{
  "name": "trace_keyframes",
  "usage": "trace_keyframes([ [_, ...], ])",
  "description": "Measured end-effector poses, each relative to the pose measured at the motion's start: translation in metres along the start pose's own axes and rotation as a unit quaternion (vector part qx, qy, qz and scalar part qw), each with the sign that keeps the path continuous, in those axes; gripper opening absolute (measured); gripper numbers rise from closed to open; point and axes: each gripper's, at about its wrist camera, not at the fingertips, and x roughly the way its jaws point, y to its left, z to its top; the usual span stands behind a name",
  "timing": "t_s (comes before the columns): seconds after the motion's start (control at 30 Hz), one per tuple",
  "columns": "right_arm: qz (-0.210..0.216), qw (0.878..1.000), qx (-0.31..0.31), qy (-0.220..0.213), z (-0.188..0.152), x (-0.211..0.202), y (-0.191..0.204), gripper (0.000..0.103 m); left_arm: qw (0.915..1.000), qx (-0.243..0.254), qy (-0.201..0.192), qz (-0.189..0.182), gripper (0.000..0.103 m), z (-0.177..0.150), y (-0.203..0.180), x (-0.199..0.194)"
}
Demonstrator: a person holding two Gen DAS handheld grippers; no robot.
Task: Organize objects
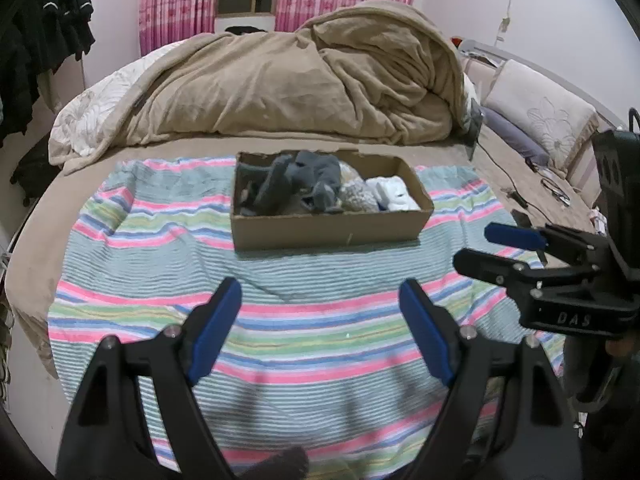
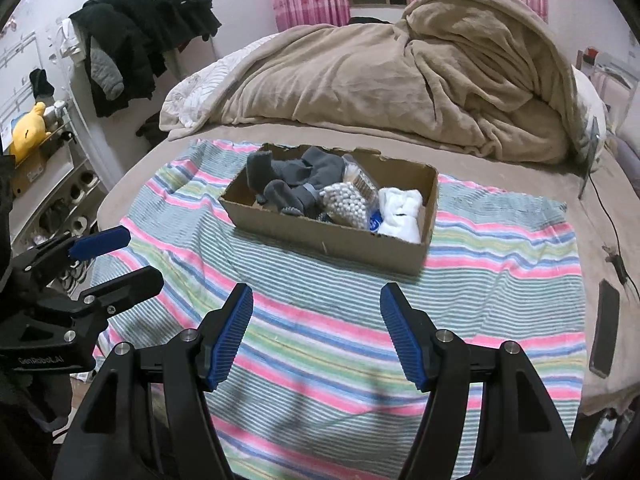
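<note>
A shallow brown cardboard box (image 2: 332,236) sits on a striped pastel towel (image 2: 340,344) spread over the bed (image 1: 36,248), far from both tools. Inside it, crumpled grey socks (image 2: 296,184) fill the left part, a clear bag of white cotton balls (image 2: 348,202) lies in the middle, and a folded white cloth (image 2: 400,210) lies at the right end. The left tool (image 1: 320,332) and right tool (image 2: 316,334) hover above the near part of the towel, jaws spread wide, holding nothing. A rumpled beige blanket (image 1: 304,80) is heaped beyond the box.
</note>
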Motion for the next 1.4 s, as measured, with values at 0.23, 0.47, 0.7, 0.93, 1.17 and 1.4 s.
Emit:
trace_keyframes([
  [0.23,-0.002,1.0,0.01,-0.003,-0.001,-0.002,-0.006,0.069,0.9999,-0.005,-0.006,0.006,0.097,0.002,0.001,0.0],
  [0.47,-0.002,1.0,0.01,-0.002,-0.001,-0.001,-0.007,0.069,0.9999,-0.002,-0.003,0.015,0.101,0.003,0.002,0.004],
  [0.7,-0.004,1.0,0.011,0.0,0.002,0.002,-0.008,0.069,0.9999,-0.007,-0.001,0.012,0.101,0.005,0.006,0.009],
  [0.93,-0.004,1.0,0.012,0.004,0.004,0.007,-0.011,0.069,0.9999,-0.012,0.001,0.012,0.102,0.008,0.01,0.012],
  [1.17,-0.005,1.0,0.013,0.006,0.005,0.01,-0.012,0.069,0.9998,-0.014,0.007,0.009,0.102,0.008,0.012,0.015],
  [1.4,-0.005,1.0,0.015,0.01,0.005,0.014,-0.015,0.069,0.9997,-0.014,0.014,0.011,0.102,0.008,0.013,0.019],
])
